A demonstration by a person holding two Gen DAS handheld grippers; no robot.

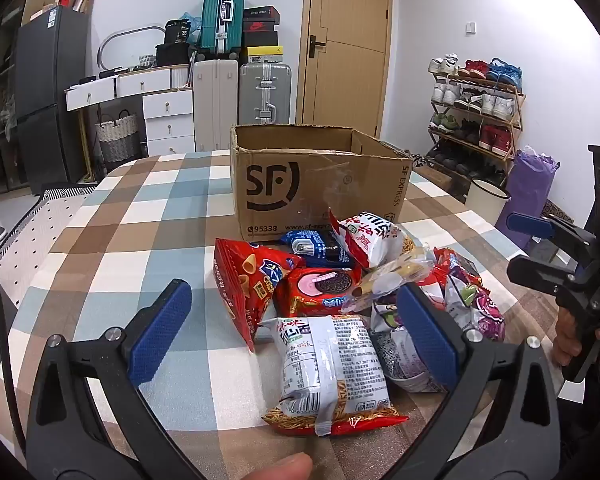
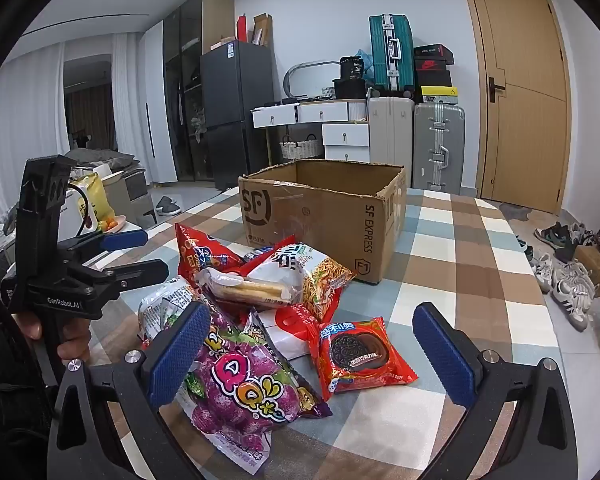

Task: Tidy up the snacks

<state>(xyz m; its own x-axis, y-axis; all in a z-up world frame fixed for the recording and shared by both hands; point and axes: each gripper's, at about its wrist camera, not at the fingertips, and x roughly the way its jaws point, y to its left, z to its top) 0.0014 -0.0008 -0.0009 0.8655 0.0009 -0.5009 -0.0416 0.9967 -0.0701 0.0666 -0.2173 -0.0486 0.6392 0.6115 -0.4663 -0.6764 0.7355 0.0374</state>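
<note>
Room: door (image 1: pixel 346 40), stacked suitcases (image 1: pixel 223 16), fridge (image 1: pixel 46 92), shoe rack (image 1: pixel 476 116). A checked cloth (image 1: pixel 148 216) covers the table. An open box (image 1: pixel 320 184) stands near the far edge; its inside is hidden from both views. The snacks (image 1: pixel 340 300) lie piled on the cloth just in front of the box, overlapping; lower packets are partly hidden. Visible: noodle pack (image 1: pixel 332 372), red cookie pack (image 2: pixel 360 354), purple candy bag (image 2: pixel 240 384), red crisp bag (image 1: pixel 244 280). Left gripper (image 1: pixel 296 336): released, jaws wide, either side of the noodle pack without contact. Right gripper (image 2: pixel 312 360): released, jaws wide, above the near side of the pile.
</note>
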